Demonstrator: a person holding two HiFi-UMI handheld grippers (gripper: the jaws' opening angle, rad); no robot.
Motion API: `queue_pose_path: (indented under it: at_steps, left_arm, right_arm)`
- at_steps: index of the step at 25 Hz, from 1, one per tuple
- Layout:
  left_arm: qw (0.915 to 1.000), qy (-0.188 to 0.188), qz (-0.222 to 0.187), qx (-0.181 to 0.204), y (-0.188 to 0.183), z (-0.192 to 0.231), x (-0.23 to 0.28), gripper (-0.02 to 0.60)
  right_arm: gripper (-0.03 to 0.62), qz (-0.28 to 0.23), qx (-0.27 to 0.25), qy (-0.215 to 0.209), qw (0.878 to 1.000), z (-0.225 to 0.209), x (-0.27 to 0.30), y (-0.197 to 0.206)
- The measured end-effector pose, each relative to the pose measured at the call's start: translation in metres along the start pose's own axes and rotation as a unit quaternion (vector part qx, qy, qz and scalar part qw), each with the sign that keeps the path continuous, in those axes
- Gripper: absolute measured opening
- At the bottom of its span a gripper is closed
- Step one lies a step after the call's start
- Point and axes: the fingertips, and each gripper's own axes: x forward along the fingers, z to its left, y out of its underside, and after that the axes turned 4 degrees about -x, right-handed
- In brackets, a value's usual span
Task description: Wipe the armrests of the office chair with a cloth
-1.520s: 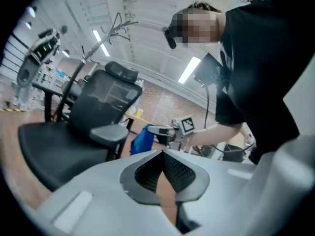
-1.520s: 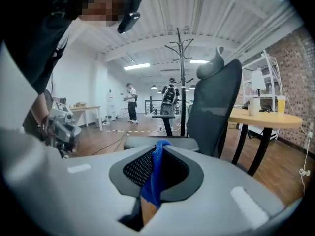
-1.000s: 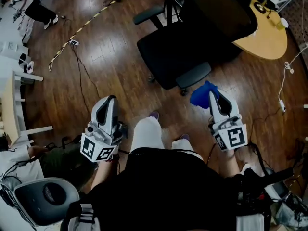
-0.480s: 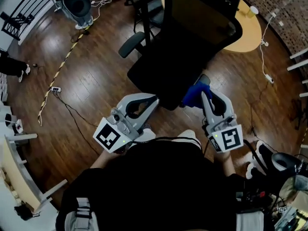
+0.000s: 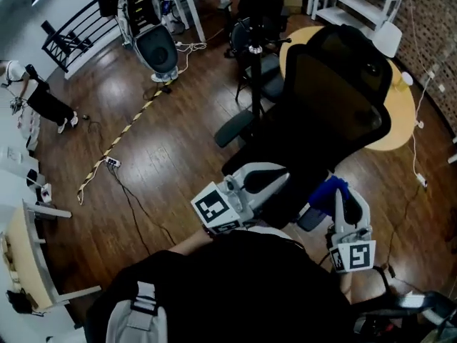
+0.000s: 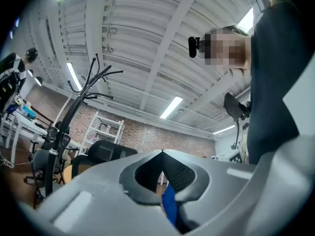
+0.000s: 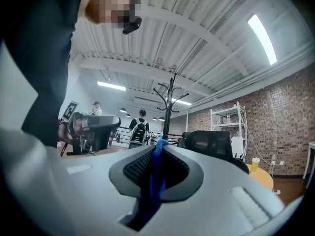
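L gripper [image 6: 162, 152] shut, tips meeting, nothing btwn them; in head view it sits centre frame, overlapping the seat of the black office chair [image 5: 335, 98]. R gripper [image 7: 158, 145] clamped on blue cloth [image 5: 330, 190], lower right of head view, just beside the near armrest [image 5: 311, 217]. Only print: b/w square markers [image 5: 214, 207] on the gripper cubes

Wooden floor [image 5: 164, 170]; striped yellow-black cable [image 5: 114, 145] lying across it; round tan surface [image 5: 405, 120]; white shelving [image 5: 357, 2]; brick wall [image 5: 428, 27].
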Motion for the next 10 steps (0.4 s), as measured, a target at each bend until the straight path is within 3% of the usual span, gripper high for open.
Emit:
queue_pose_path:
  at_steps: [4, 10]
  left_arm:
    - [0.9997, 0.010, 0.018, 0.013, -0.009, 0.026, 0.009, 0.005]
    - [0.9983, -0.006, 0.022, -0.054, -0.024, 0.094, -0.017, 0.005]
  right_arm:
    - [0.032, -0.019, 0.007, -0.019, 1.000, -0.003, 0.048, -0.003]
    - [0.032, -0.085, 0.081, -0.043, 0.992, 0.006, 0.114, -0.033]
